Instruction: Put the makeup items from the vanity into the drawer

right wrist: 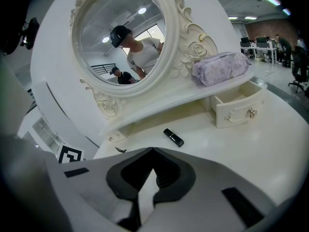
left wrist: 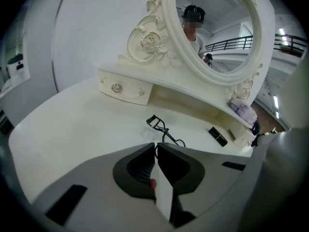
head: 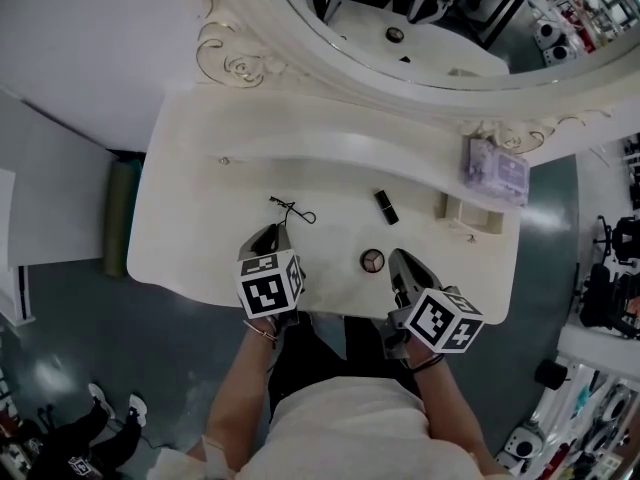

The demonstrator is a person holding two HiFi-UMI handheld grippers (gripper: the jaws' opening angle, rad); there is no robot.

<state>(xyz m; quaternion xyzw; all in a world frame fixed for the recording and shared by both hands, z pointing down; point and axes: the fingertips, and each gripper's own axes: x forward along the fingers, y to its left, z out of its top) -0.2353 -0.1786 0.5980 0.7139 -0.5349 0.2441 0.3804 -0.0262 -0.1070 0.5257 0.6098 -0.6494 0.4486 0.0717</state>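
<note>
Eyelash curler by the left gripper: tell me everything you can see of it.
The black metal eyelash curler is thin and wiry: a curved clamp head at the far end, slim arms, looped handles at the near end. It lies flat on the glossy white vanity top, head toward the small closed drawer. One handle runs into the slit between the left gripper's jaws, which appear to pinch it. Nothing else touches it.

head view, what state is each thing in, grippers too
right drawer, open
left drawer, shut
eyelash curler, lying flat, handle between the left jaws
lipstick, capped, lying flat
left gripper, closed on eyelash curler
right gripper, shut, empty
</note>
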